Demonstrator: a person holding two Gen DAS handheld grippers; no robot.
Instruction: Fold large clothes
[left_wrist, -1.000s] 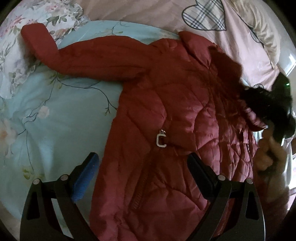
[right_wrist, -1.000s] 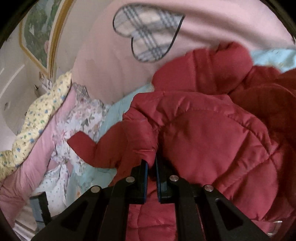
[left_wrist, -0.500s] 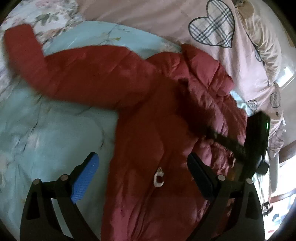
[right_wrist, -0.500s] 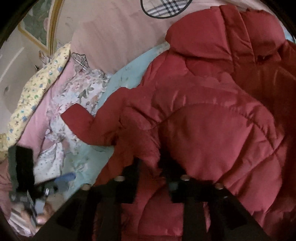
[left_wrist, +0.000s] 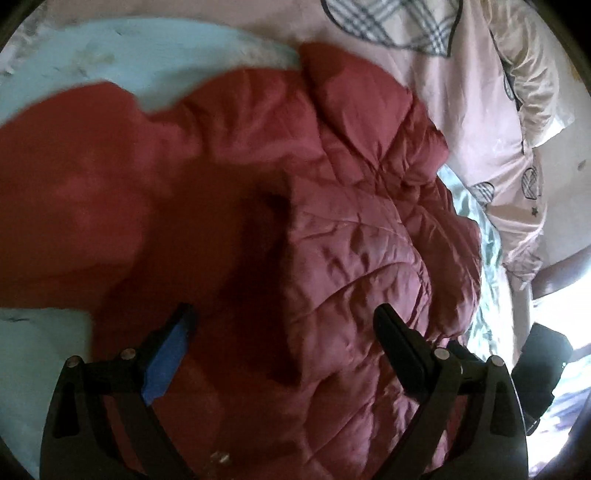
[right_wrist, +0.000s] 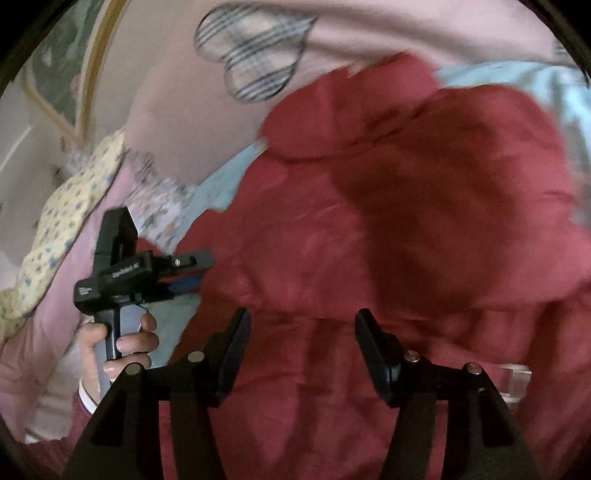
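Note:
A dark red quilted puffer jacket (left_wrist: 351, 236) lies on a bed, its right side folded over the body, one sleeve (left_wrist: 66, 155) stretched out to the left. My left gripper (left_wrist: 282, 317) is open and empty just above the jacket's middle. My right gripper (right_wrist: 301, 325) is open and empty over the jacket (right_wrist: 406, 221). The left gripper (right_wrist: 184, 271) also shows in the right wrist view, held in a hand at the jacket's left edge. Part of the right gripper's body (left_wrist: 535, 365) shows at the left wrist view's right edge.
The jacket rests on a light blue floral sheet (left_wrist: 92, 48). A pink duvet with plaid hearts (left_wrist: 391, 22) lies behind it. A yellow floral pillow (right_wrist: 62, 229) and a framed picture (right_wrist: 59, 74) are at the left in the right wrist view.
My right gripper has opened and let go of the jacket's fold, which now lies over the body. My left gripper has moved in over the jacket, still open.

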